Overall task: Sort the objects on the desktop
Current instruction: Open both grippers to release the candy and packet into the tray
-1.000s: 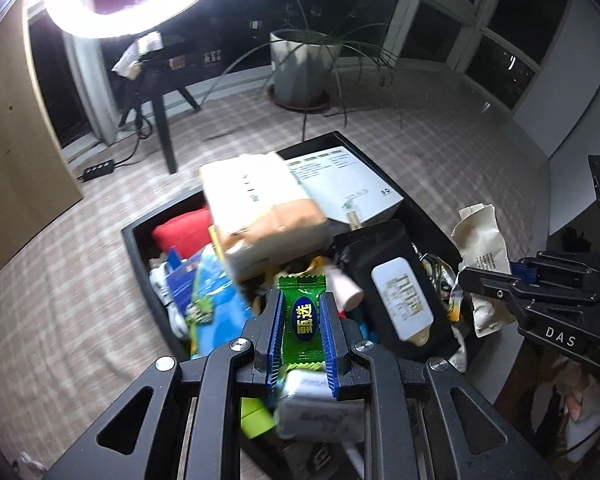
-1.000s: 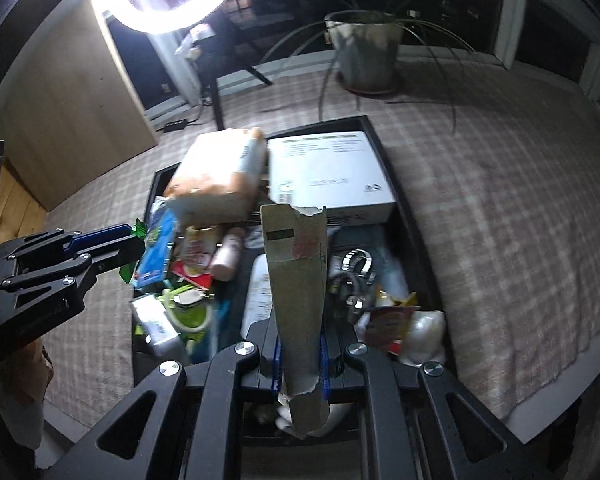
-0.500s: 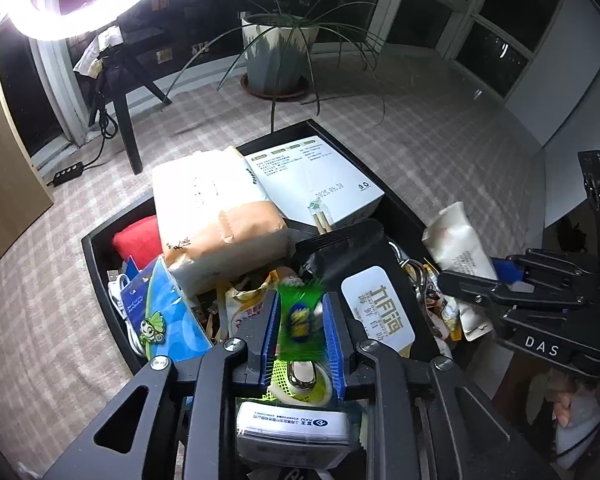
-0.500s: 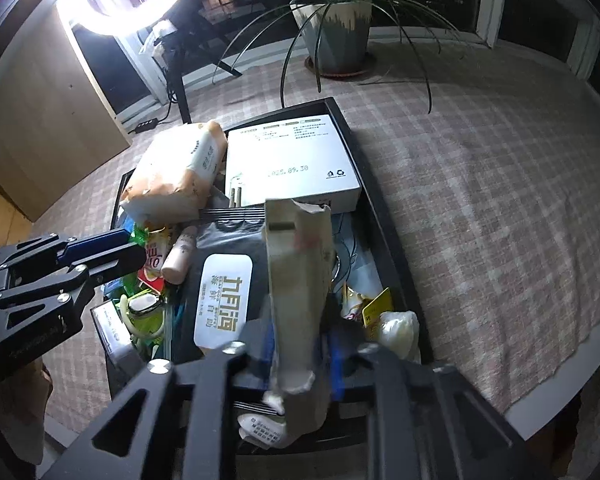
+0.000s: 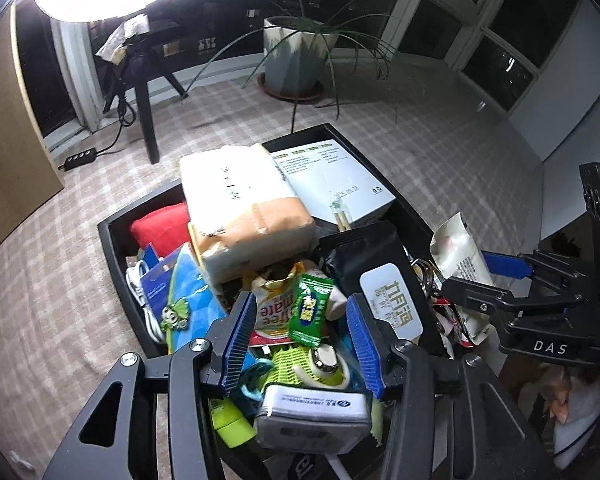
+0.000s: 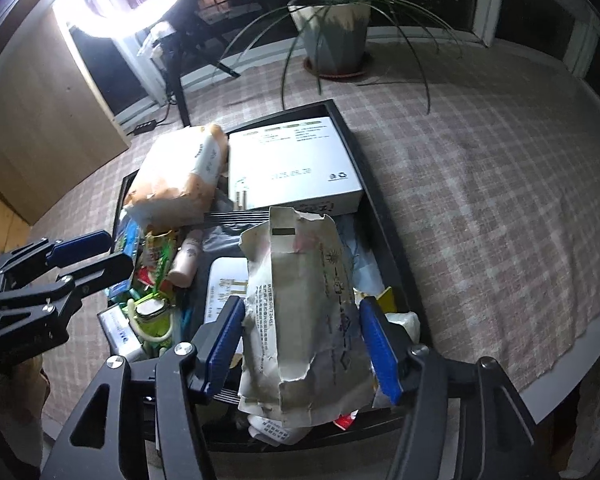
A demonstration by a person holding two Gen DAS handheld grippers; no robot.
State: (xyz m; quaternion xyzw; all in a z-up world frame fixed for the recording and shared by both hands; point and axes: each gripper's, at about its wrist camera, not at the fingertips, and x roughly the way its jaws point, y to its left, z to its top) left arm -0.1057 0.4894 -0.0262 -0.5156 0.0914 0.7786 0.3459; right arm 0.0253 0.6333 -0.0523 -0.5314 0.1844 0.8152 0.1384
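Candy in a green wrapper [image 5: 310,309] lies tilted in the gap between the left gripper [image 5: 302,342]'s blue fingers [image 5: 238,340], lower middle of the left wrist view, touching neither pad. Those fingers have just been spreading and now stand apart, holding nothing. The candy rests on a coffee sachet [image 5: 271,309] atop the heap in the black tray [image 5: 114,240], with a lime-green mesh item [image 5: 290,364] and a grey pouch [image 5: 314,414] below it toward the bottom edge. The gripper points steeply down over the tray's near end. At the right edge the right gripper [image 5: 484,276] shows side-on beside a cream packet [image 5: 458,250].

From the right wrist view, that torn cream paper packet [image 6: 304,312] stands roughly upright between the right gripper [image 6: 302,346]'s fingers [image 6: 224,344], filling the lower middle. These fingers have also just been widening; the left pad sits right at the packet's edge and the right one just clear, so no pinch shows. The gripper aims steeply down at the tray's [image 6: 384,224] near right part. A white box [image 6: 296,168] and a tissue pack [image 6: 180,176] lie farther up, and the left gripper [image 6: 96,252] reaches in from the left edge. The tray sits on a checked cloth over the bench [image 6: 500,208].
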